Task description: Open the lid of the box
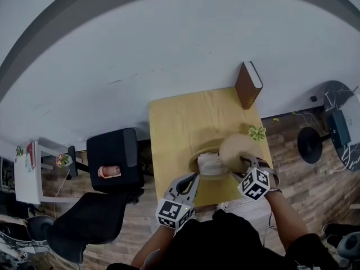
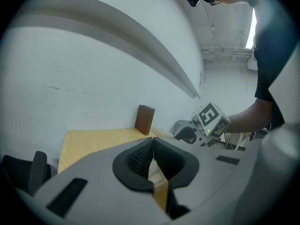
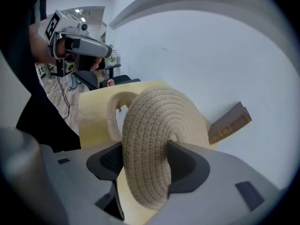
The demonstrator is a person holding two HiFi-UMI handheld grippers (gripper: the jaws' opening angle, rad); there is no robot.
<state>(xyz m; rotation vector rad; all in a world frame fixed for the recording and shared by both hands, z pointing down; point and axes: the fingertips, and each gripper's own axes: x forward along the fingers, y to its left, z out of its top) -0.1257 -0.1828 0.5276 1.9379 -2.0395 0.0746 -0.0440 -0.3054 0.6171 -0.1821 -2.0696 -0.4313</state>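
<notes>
A round woven box (image 1: 198, 158) stands on the yellow wooden table (image 1: 180, 122), uncovered, with something white (image 1: 210, 165) inside it. My right gripper (image 1: 246, 165) is shut on the woven lid (image 1: 236, 149), holding it tilted up, off the box and to its right. In the right gripper view the lid (image 3: 159, 130) stands on edge between the pads of that gripper (image 3: 145, 161), with the box rim (image 3: 115, 109) beyond. My left gripper (image 1: 190, 180) is at the box's near left side. In its own view that gripper (image 2: 151, 153) has its pads together with nothing between them.
A brown book (image 1: 247, 85) leans against the wall at the table's far right corner. A small green paper ornament (image 1: 257, 132) lies near the right edge, just beyond the lid. Two black chairs (image 1: 115, 156) stand left of the table, by a white side table (image 1: 28, 179).
</notes>
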